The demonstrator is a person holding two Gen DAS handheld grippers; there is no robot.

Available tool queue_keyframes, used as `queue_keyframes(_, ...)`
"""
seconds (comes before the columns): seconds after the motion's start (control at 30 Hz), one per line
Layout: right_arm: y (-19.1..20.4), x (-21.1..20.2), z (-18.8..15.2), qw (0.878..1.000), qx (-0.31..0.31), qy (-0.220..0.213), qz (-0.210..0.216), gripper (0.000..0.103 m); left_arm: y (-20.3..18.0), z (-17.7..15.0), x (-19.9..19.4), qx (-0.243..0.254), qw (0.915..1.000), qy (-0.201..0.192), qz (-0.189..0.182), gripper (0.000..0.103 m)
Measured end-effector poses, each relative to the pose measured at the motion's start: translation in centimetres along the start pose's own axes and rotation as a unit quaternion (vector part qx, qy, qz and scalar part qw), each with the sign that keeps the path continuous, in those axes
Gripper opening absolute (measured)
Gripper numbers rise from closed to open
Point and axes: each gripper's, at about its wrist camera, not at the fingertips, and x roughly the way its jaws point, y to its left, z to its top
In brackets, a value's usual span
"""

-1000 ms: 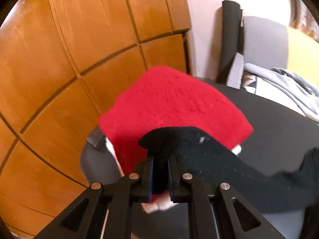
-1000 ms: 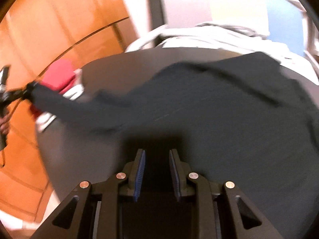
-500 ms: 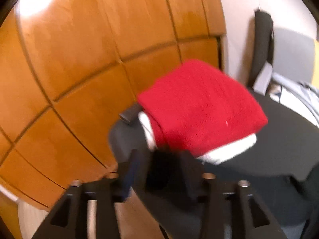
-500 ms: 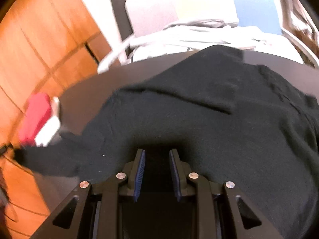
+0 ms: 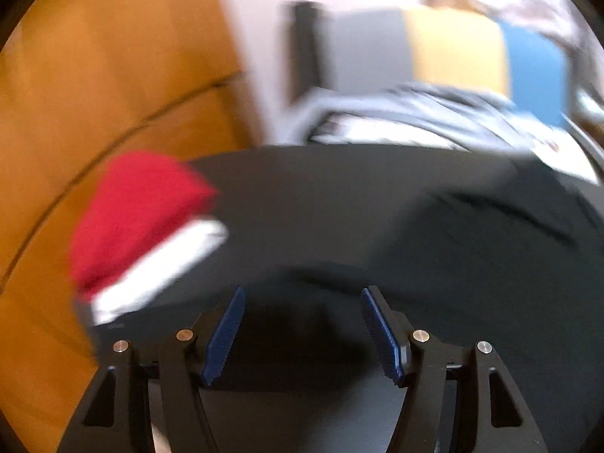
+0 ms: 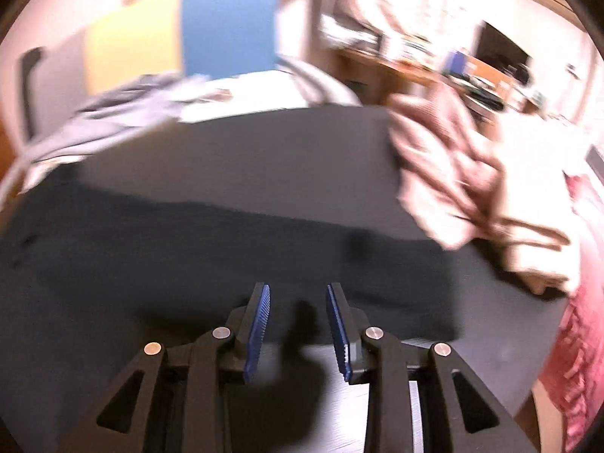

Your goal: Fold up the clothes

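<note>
On the dark table (image 5: 339, 188), spread from the near middle to the right side: one black garment (image 6: 226, 256), the item in hand.

Handling (judged): soft, limp and light; no stiffness to be relied on, so any lifted part will be expected to sag and drag the rest. Knit-like matt surface, not thought slippery or fragile. Hold is best taken at an edge or corner, with a pinch through the full thickness of cloth; the straight near-right edge seen in the right wrist view is judged the readiest place.

Appearance: black to very dark navy, laid mostly flat, with shallow ridges and a raised crease towards the far right in the left wrist view. Detail is lost to motion blur; sleeves and collar cannot be made out.

Left gripper (image 5: 302, 332): jaws spread wide, nothing between them, held low over the garment's near-left part.

Right gripper (image 6: 298, 324): jaws parted, nothing pinched, poised above the near edge.

Also noted: folded red and white stack (image 5: 143, 226) at the table's left; pink clothing heap (image 6: 453, 173) at the far right.
</note>
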Motion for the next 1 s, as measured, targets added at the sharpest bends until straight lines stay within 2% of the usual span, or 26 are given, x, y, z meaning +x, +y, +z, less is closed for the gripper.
queue_keyframes(0.07,-1.9,1.5,0.5,1.0,0.016,0.009,-0.007,0.032,-4.4,-0.5,0.9,0.039,0.9985,0.013,-0.036,0.065)
queue_keyframes(0.2,-2.7,3.9,0.2,0.999,0.015,0.029,-0.004,0.032,-7.9,-0.9,1.5,0.062,0.9958,0.022,-0.063,0.065)
queue_keyframes(0.3,-2.7,4.3,-0.1,1.0,-0.003,0.019,-0.013,0.032,-10.4,-1.3,1.9,0.077,0.9932,0.027,-0.083,0.066)
queue_keyframes(0.37,-3.1,4.6,0.0,1.0,-0.009,0.019,-0.016,0.018,-10.3,-1.4,1.9,0.072,0.9937,0.015,-0.084,0.071)
queue_keyframes(0.4,-3.3,4.7,0.1,1.0,-0.013,0.018,-0.018,0.007,-10.1,-1.5,2.0,0.07,0.9938,0.014,-0.085,0.073)
queue_keyframes(0.43,-3.9,4.5,0.1,1.0,-0.008,0.016,-0.017,0.007,-9.8,-1.6,2.1,0.063,0.9941,0.012,-0.088,0.078)
queue_keyframes(0.53,-6.8,2.9,0.6,0.999,0.037,-0.008,-0.013,0.007,-9.2,-1.9,2.3,0.036,0.9931,0.021,-0.11,0.084)
queue_keyframes(0.57,-8.0,2.2,0.7,0.998,0.054,-0.019,-0.018,0.007,-8.9,-1.9,2.5,0.026,0.9929,0.025,-0.113,0.089)
queue_keyframes(0.7,-13.0,-0.1,0.9,0.992,0.116,-0.041,-0.026,0.007,-8.8,-2.5,2.8,0.009,0.9924,0.03,-0.119,0.093)
queue_keyframes(0.93,-18.3,-0.3,0.1,0.985,0.155,-0.023,-0.066,0.007,-9.0,-2.7,3.1,0.015,0.9931,0.022,-0.114,0.093)
queue_keyframes(1.0,-19.3,0.5,0.0,0.983,0.164,-0.006,-0.085,0.009,-9.5,-2.7,2.9,0.038,0.9942,0.008,-0.1,0.095)
